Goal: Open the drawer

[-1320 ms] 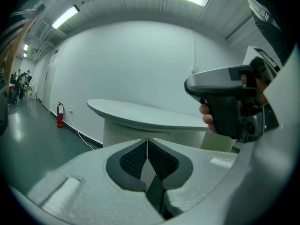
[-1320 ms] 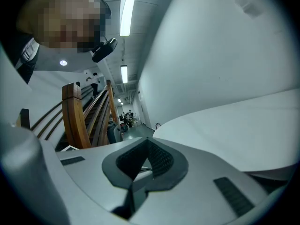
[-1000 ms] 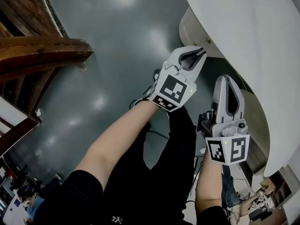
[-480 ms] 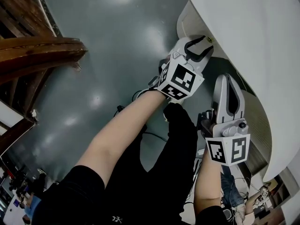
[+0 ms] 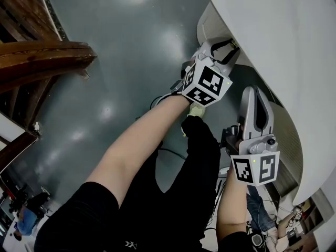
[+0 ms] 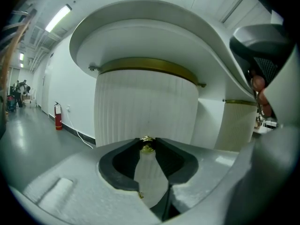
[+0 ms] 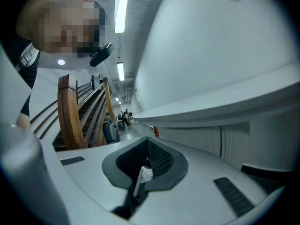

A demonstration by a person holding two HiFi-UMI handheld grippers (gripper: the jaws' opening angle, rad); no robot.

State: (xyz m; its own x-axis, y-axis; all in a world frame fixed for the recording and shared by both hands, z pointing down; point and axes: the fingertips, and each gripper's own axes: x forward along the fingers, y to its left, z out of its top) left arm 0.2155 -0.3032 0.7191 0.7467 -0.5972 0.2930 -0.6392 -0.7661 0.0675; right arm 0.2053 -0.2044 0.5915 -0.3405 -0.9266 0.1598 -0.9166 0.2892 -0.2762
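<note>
The drawer is the white ribbed curved front [image 6: 145, 107] under a gold band, below the white desk top [image 5: 283, 46]. Its small gold knob [image 6: 147, 147] sits right between the tips of my left gripper [image 6: 147, 142]. That gripper [image 5: 232, 43] is up against the cabinet; its jaws have just been closing, stand a little apart on either side of the knob, and I see no firm press on it. My right gripper [image 5: 255, 91] hangs lower under the desk edge, shut with nothing in it [image 7: 148, 143].
A wooden staircase [image 5: 42, 62] rises at the left over a glossy grey floor [image 5: 131, 46]. The person's dark-trousered legs [image 5: 189, 193] are below the grippers. A red fire extinguisher [image 6: 58, 122] stands by the far wall.
The left gripper has moved forward to the cabinet front and its jaws have gone from shut to apart around the knob. The right gripper has sunk slightly and stays shut.
</note>
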